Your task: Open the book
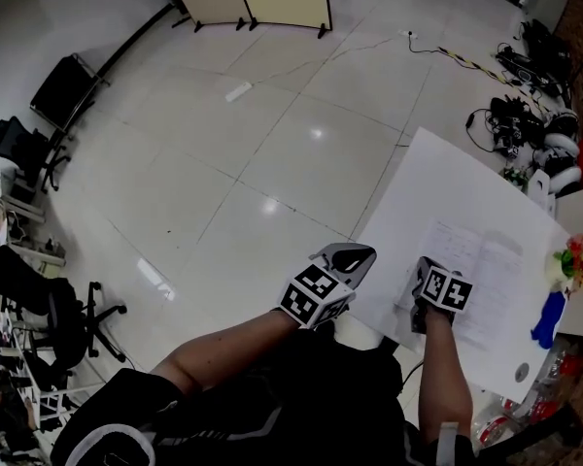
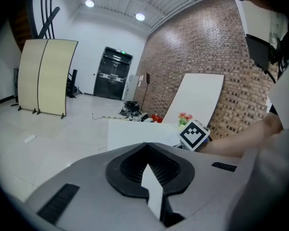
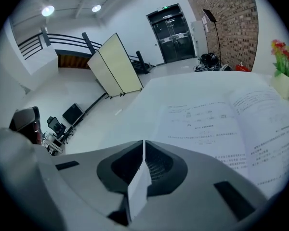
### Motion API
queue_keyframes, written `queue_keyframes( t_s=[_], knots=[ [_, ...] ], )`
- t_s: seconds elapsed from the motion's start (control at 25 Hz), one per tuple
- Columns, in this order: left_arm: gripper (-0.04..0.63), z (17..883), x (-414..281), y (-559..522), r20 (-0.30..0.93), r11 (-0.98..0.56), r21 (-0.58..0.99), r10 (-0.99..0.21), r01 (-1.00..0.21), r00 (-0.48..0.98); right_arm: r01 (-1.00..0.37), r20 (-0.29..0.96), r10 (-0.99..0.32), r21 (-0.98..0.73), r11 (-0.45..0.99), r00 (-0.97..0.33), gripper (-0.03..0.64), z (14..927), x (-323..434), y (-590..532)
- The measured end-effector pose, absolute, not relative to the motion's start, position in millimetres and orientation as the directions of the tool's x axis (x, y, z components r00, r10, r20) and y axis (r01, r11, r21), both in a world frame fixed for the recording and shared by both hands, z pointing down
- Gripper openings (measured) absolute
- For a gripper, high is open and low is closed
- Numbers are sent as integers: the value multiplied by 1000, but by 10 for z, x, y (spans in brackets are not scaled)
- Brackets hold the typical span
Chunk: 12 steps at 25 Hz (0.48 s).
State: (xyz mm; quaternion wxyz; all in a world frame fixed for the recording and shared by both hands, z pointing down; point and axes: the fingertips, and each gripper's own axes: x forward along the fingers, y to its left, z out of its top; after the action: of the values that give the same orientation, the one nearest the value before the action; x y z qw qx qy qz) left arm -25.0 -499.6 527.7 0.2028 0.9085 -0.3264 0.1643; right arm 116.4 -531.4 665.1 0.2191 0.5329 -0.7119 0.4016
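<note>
Head view: person stands at near edge of white bench (image 1: 437,178), both forearms fwd, grippers low in frame.
Book posn: book (image 1: 478,272) lies flat on bench, already open, two printed pages face up.
L gripper: left gripper (image 2: 147,148) hangs off the bench's near-left edge, over floor (image 1: 272,163), not touching book.
L jaws: closed tip to tip, nothing between them (left gripper view).
R gripper: right gripper (image 3: 143,146) sits at book's near-left corner, at or just above the left page; contact can't be confirmed.
R jaws: pressed together, empty; open pages fill the space ahead (right gripper view).
Task status: judged complete or near-complete; book is open, neither gripper holds a page.
Nearby items: flower pot (image 1: 571,260) and blue object (image 1: 547,320) stand just beside book's right edge.
Risk 1, pages spring back: if binding is stiff, the open pages may lift or flip shut once any press from R gripper comes off. Cause: no hold on either side.
Risk 2, crease/tear: closed R jaws dragged across thin paper could wrinkle or rip the left page. Cause: sideways motion under downward load.
Risk 3, book slide: push toward person could move book over the near bench edge. Cause: smooth bench, L gripper not bracing.
Risk 4, knock-over: wide sweep to the right could hit the flower pot. Cause: little clearance on that side.
</note>
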Motion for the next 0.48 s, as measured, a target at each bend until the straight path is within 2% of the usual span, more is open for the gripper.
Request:
queue_keyframes(
  t_s=[0.48],
  knots=[
    [2, 4974, -84, -4890, 304, -756, 300, -502, -582, 809, -941, 517, -808, -313, 127, -281, 9, 5297, 1547, -4768]
  ],
)
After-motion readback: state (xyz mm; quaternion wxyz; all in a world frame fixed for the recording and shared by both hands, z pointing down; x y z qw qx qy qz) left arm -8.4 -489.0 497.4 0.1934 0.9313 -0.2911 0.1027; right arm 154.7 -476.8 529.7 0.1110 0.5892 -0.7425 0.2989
